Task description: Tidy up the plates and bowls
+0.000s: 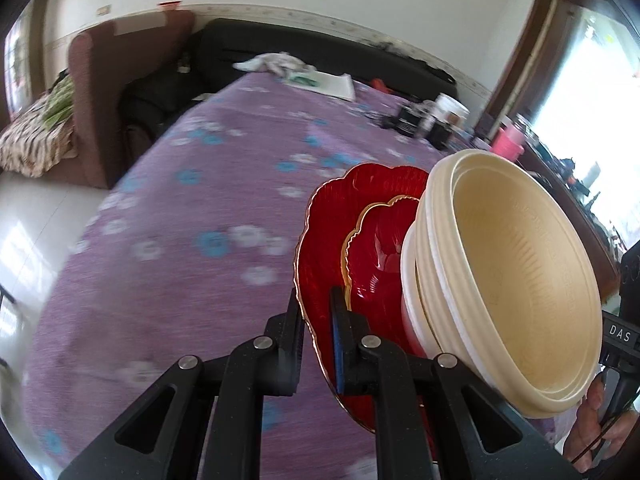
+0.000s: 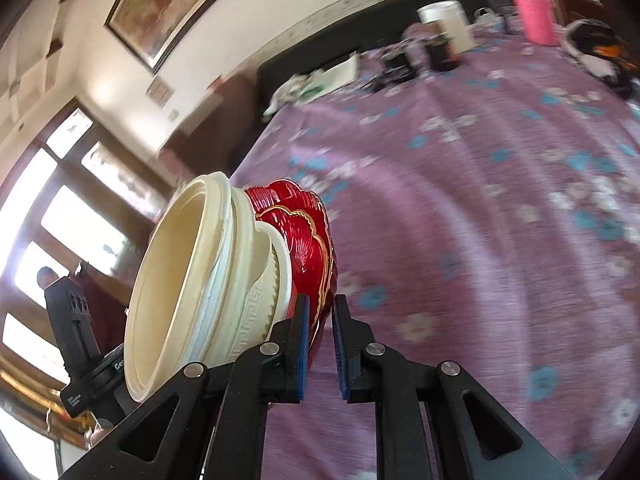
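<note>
Already stacked: cream bowls nested on red plates, whole pile tilted, lifted above purple flowered table cloth. Left gripper clamped on large plate's rim; right gripper clamped on opposite rim. Sorting appears done; remaining: carry stack, set down. Clutter at counter's far edge; destination not visible.
</note>
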`<state>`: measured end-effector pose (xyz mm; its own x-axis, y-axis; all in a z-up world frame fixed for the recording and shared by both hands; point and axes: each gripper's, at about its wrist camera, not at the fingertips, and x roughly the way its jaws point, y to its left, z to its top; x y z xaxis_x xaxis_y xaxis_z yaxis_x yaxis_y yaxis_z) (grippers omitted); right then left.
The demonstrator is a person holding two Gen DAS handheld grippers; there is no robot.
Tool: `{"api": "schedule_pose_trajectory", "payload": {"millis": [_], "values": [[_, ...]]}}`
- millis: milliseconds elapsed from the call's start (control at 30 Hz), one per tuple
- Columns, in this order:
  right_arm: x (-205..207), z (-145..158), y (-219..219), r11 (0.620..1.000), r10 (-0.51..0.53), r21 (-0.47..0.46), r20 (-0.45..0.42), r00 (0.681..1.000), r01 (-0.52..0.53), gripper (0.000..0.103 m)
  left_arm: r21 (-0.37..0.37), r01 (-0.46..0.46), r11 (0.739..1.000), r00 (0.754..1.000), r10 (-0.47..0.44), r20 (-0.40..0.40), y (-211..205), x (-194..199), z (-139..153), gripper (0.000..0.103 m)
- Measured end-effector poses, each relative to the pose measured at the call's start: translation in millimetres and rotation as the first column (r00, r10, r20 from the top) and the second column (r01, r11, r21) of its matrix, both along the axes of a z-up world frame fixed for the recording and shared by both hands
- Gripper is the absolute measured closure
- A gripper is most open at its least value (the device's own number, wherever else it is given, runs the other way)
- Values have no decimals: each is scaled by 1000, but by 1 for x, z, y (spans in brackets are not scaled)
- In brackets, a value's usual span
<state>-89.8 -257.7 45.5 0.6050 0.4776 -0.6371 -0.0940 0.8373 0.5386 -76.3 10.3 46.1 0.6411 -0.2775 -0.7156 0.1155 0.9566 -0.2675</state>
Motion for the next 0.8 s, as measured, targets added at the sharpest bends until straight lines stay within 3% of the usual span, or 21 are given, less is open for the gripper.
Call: {"api": "schedule_pose_trajectory", "payload": {"millis": [400,700,800], "values": [[-17,-4,-104,975,-224,-11,27,974,224,90,47,111,993,994,-110,-28,-114,38,-16,93],[-2,-27,-120,964,-264,-14,10,964,265,91,88,98,991,995,-97,-17,-130,49,-32,93],[0,-27,-120,965,-261,-19,14,965,261,90,67,96,993,995,-95,-19,-127,50,-33,92]]}}
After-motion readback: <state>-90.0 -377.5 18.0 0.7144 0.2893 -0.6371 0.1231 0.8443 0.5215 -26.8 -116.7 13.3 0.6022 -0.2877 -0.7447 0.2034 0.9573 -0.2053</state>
